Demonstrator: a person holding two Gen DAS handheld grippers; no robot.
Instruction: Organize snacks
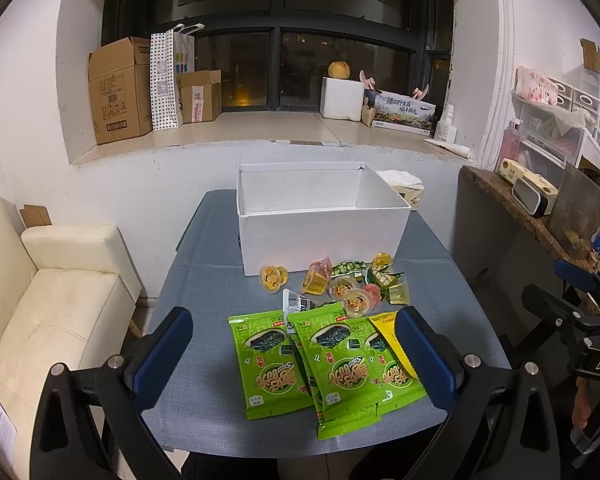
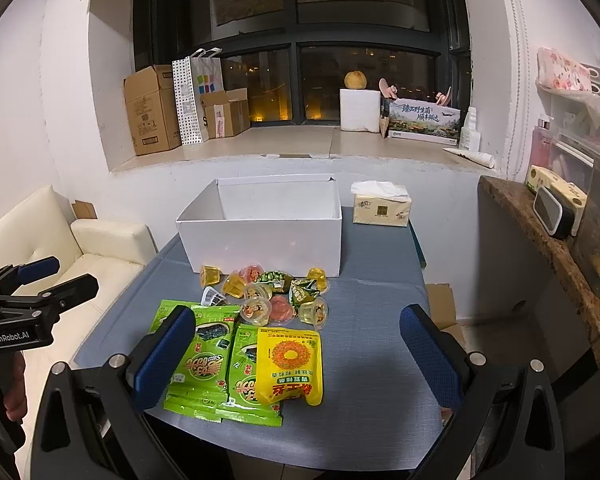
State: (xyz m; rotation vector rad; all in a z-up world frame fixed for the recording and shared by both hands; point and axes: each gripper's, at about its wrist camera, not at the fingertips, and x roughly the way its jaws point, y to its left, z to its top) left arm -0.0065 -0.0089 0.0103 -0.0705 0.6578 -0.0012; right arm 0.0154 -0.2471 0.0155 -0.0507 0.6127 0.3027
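Item 1: open white rectangular cardboard box (image 1: 324, 236), standing at the far middle of the blue-grey cloth-covered counter (image 1: 204, 280); what shows of its interior is bare white.

Item 2: cluster of small clear plastic jelly cups (image 1: 356, 294) with yellow, orange and pink contents, lying on the counter just in front of the box; several are tipped on their sides. One yellow cup (image 1: 272, 276) sits slightly apart to the left of the cluster.

Item 3: small green foil-wrapped candies (image 1: 350, 268), mixed in among the jelly cups.

Item 4: flat bright-green seaweed snack packets (image 1: 332, 364), overlapping one another at the near edge of the counter, print upside-down to the cameras.

Item 5: yellow plastic snack pouch (image 2: 290, 364) with an orange ring design, resting partly on the right-hand green packet.

Item 6: small white sachet with a barcode (image 1: 296, 302), lying between the green packets and the jelly cups.

Item 7: beige soft pack of tissues (image 2: 382, 206), on the counter just beside the box's right rear corner.

Item 8: left gripper (image 1: 296, 354), black frame with blue pads, jaws spread wide, holding nothing, above the green packets.

Item 9: right gripper (image 2: 298, 356), same build, jaws likewise spread wide and empty, above the yellow pouch and green packets.

Item 10: cream leather sofa (image 1: 60, 308), left of the counter.
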